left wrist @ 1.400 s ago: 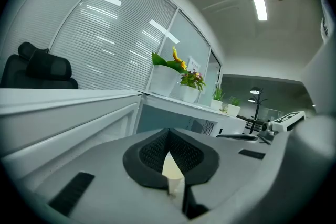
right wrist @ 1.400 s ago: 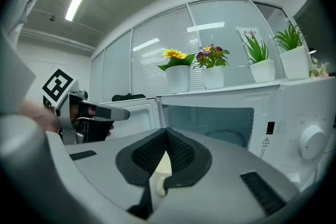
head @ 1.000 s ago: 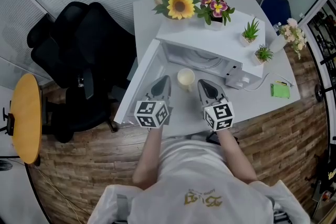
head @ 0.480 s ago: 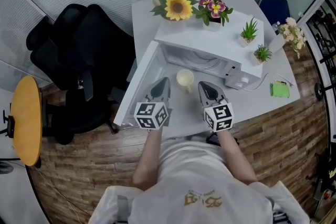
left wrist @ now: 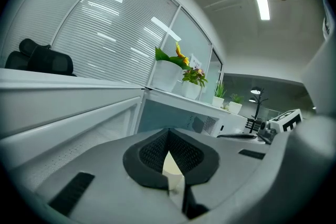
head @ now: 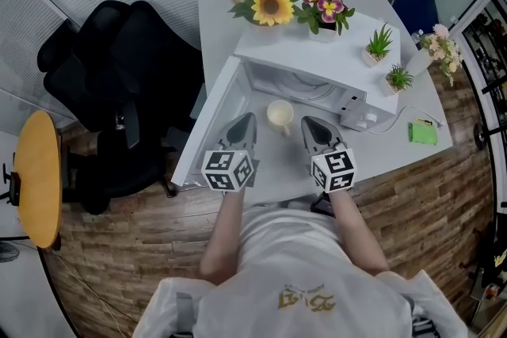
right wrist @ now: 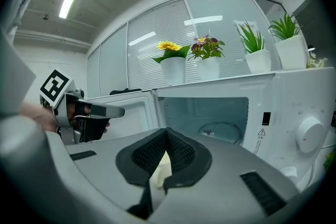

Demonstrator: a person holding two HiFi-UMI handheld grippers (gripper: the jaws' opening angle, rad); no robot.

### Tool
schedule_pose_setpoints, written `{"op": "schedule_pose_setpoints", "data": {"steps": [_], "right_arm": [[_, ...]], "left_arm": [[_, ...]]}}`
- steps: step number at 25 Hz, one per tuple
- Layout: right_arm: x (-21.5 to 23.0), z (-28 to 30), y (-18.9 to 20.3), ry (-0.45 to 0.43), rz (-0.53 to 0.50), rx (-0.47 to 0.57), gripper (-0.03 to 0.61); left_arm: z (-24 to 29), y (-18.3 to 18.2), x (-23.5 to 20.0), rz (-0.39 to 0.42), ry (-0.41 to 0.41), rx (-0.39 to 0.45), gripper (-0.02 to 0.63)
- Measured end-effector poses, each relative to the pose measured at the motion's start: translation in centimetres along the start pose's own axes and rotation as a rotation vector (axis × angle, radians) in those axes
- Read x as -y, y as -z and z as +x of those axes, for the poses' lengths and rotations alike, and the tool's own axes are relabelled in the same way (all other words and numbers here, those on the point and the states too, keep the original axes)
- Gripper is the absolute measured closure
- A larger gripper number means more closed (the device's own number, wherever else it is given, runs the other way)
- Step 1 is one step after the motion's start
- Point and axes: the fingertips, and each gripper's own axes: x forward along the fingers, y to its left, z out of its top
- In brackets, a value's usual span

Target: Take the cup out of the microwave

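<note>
And here we are at the desk point(head: 279, 164), the microwave point(head: 313, 58) wide open with its door point(head: 212, 123) swung out toward 9 o'clock, and the cup point(head: 280, 114) already stands on the desk just in front of the opening. From the right gripper view the turntable point(right wrist: 223, 131) is bare, so we'd call the lift-out as good as done. The left gripper point(head: 246, 119) sits at the cup's 8 o'clock and the right gripper point(head: 310, 123) at its 4 o'clock, both just beside it, neither touching. Both sets of jaws are pressed together with nothing clamped between them; the cream wall of the cup only peeks through the notch under the pads. It's a small, pale, open-topped cup, and we judge it light and stiff enough for a squeeze, though easy to tip and possibly slick-walled; we can't tell whether anything is inside. If we take it again, we'd open one pair of jaws and close across the wall around mid-height, gently, keeping it upright
</note>
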Motion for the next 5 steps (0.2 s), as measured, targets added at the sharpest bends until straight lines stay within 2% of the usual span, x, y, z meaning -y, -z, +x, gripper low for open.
{"op": "schedule_pose_setpoints", "data": {"steps": [5], "right_arm": [[0.44, 0.57, -0.47, -0.006, 0.003, 0.012, 0.568]], "left_arm": [[0.41, -0.71, -0.42, 0.032, -0.004, 0.014, 0.6]]}}
